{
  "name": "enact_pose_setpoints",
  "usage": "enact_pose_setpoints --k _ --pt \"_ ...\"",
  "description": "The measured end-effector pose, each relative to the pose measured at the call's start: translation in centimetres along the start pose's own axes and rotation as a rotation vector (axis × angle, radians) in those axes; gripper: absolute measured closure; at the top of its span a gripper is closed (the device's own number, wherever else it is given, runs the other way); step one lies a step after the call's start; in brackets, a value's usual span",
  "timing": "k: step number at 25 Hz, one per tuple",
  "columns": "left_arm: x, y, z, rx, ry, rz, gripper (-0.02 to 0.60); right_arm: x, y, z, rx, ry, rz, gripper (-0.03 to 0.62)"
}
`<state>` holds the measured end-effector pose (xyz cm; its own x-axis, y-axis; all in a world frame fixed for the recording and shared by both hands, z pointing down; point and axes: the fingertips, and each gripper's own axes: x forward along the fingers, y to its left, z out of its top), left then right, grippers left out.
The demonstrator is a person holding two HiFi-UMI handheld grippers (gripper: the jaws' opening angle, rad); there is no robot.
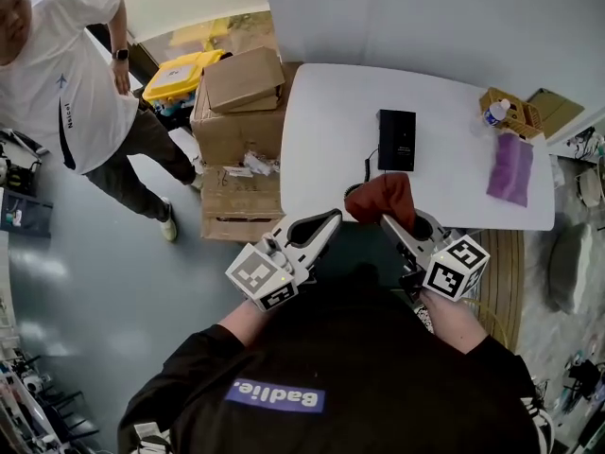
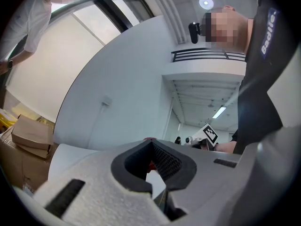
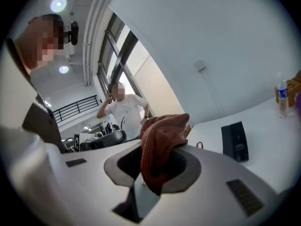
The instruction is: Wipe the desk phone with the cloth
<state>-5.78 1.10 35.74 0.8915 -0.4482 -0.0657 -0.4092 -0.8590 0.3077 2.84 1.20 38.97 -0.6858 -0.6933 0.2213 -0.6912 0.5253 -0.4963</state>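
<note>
While the phone (image 1: pixel 397 140) is lying flat on the white counter (image 1: pixel 321 112), nothing is touching it, so the wiping is not yet beginning. Well to the left of the phone, a person in a white shirt (image 1: pixel 76 74) is standing on the floor. Cardboard boxes (image 1: pixel 236 112) are sitting against the counter on that side. Neither is looking like a hazard.

Nearer than the phone and a little to its left, the left hand-held gripper (image 1: pixel 331 218) is hovering with its jaws together and nothing between them, so it is not bracing anything. Straight in front of the phone, on the near side, the right hand-held gripper (image 1: pixel 389 221) is pinching a rust-red cloth (image 1: pixel 381 199). The cloth is bunching above the jaws in a loose lump.

The main risk, as I judge it, is sitting right there. The phone is lying free on a smooth top, so a one-sided wipe is likely to be shoving it along instead of cleaning it unless the empty gripper is steadying it. A thin cord (image 1: pixel 367 164) is trailing just left of the phone and may be catching the cloth. The jaws are gripping only a fold, which may be slipping out under drag.

Right of the phone, a purple item (image 1: pixel 511 166) and a bottle (image 1: pixel 493 113) are sitting well apart from it, probably beyond a shoved phone's reach.
</note>
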Motion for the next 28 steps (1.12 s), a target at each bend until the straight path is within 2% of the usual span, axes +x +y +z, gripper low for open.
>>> enact_pose_setpoints --k 6,11,28 --pt "2.9 -1.4 0.4 0.015 -0.007 0.009 0.575 -2.6 0.7 3.6 -0.122 -0.069 0.052 0.5" --pt "4.0 -2.1 -0.1 0.023 0.003 0.016 0.575 -3.0 0.1 3.2 -0.094 -0.063 0.087 0.5" --pt "4.1 -2.5 0.6 0.049 -0.001 0.018 0.575 -2.2 0.8 3.4 -0.113 -0.029 0.133 0.5"
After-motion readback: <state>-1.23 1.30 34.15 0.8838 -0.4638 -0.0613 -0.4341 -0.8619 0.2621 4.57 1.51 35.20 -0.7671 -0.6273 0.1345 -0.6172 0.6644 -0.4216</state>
